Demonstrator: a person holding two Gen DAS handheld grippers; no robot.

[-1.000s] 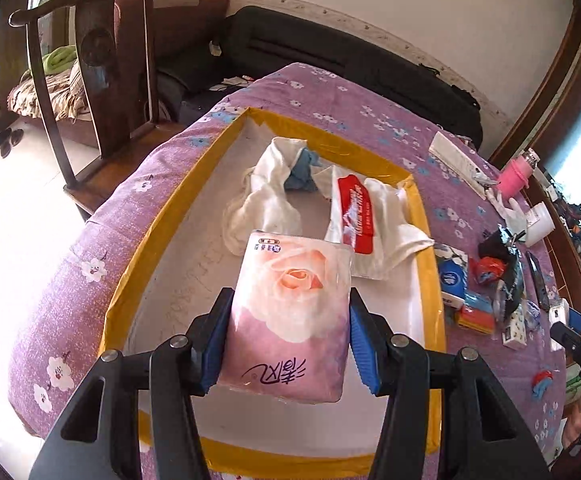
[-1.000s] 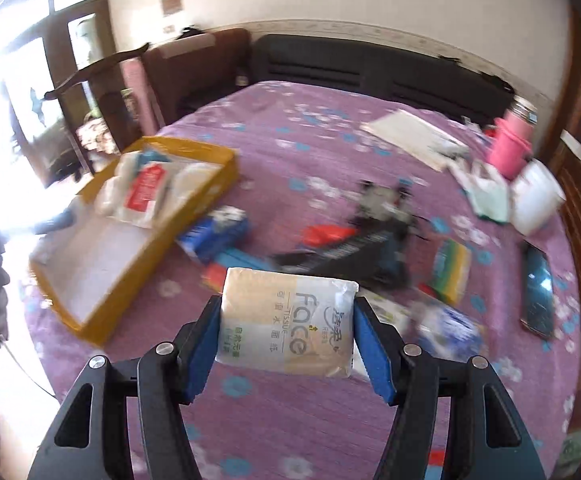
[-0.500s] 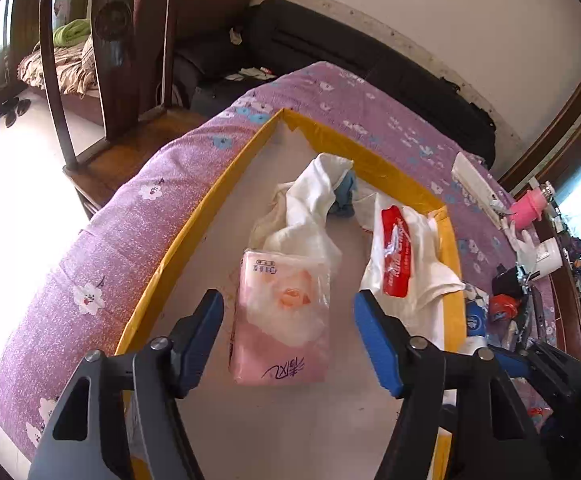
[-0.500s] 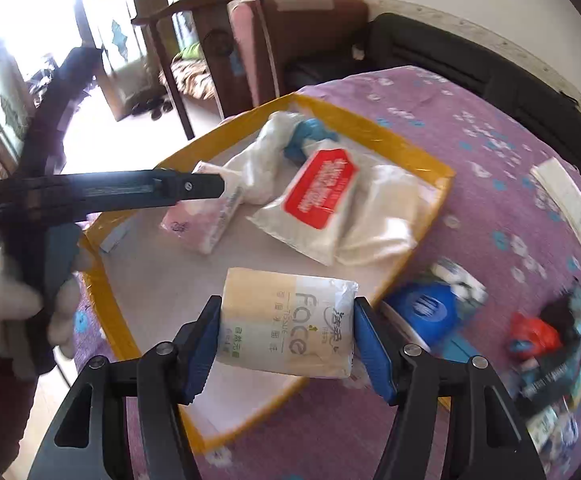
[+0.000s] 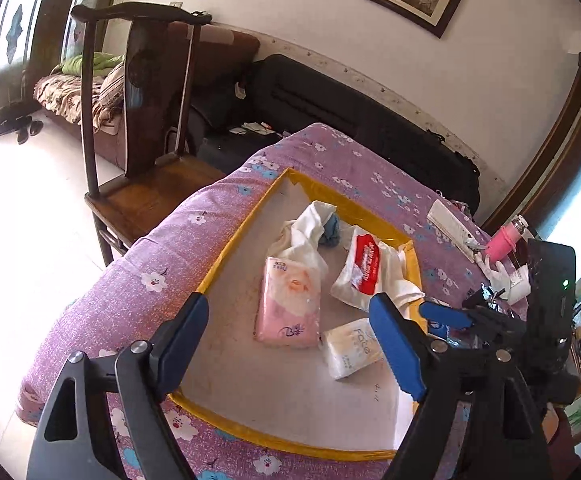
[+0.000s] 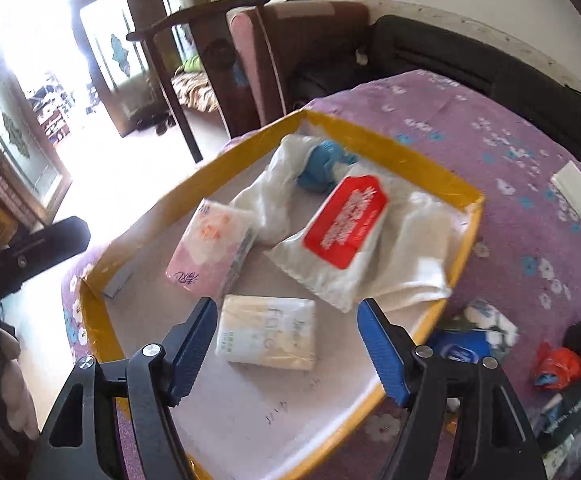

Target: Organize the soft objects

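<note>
A yellow-rimmed tray [image 5: 234,236] [image 6: 386,148] lies on the purple flowered bed. In it lie a pink rose tissue pack [image 5: 288,302] [image 6: 210,246], a cream tissue pack [image 5: 350,346] [image 6: 268,332], a red-labelled wipes pack [image 5: 364,266] [image 6: 342,228], white cloths [image 5: 304,232] and a blue cloth [image 6: 320,164]. My left gripper [image 5: 294,344] hangs above the tray, its jaws opening, nothing pressed between them. My right gripper [image 6: 286,344] is opening too; the cream pack lies on the tray floor between its fingers, free of the pads.
A dark wooden chair [image 5: 146,120] stands left of the bed. Small packets, a red bag [image 6: 558,364], a blue pack [image 6: 460,346] and a pink bottle [image 5: 504,236] crowd the bed right of the tray. A gloved hand [image 6: 14,380] shows at the left edge.
The left gripper let go of the pink pack and drew back and up. The right gripper carried the cream pack over the tray, set it down and opened.
</note>
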